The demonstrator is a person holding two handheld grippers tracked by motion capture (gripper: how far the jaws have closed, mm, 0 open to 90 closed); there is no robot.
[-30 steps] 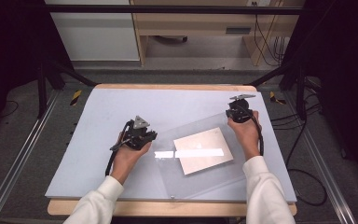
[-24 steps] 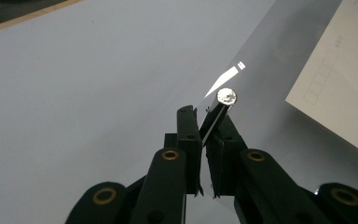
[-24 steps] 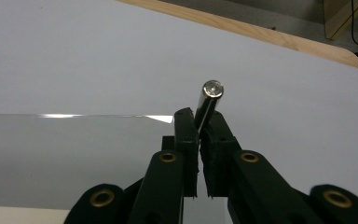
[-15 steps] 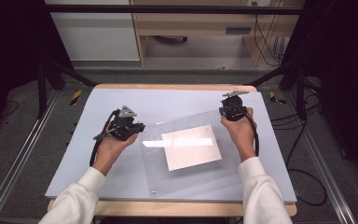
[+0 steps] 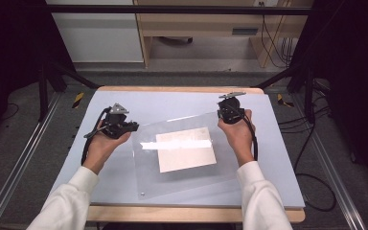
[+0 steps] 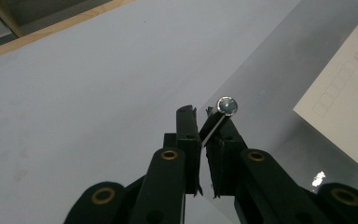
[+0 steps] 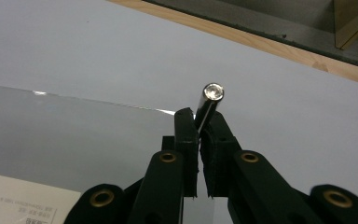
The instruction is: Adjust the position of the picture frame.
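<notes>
1. Clear acrylic makes up the sheet [image 5: 187,158] that both hands carry over the middle of the grey worktop [image 5: 278,158]; a white paper [image 5: 186,149] shows at its centre.
2. Its far left corner sits between the jaws of the left gripper [image 5: 133,127], which are closed down on it; in the left gripper view the thin edge runs up between the two black fingers [image 6: 187,135], with a small round metal stud [image 6: 226,106] just past their tips.
3. Its far right corner is clamped the same way by the right gripper [image 5: 220,116], toward the worktop's far right corner; in the right gripper view the fingers [image 7: 185,133] pinch the edge, and a metal stud [image 7: 213,91] stands just above them.
4. The sheet's near edge lies close to the worktop's near edge.
</notes>
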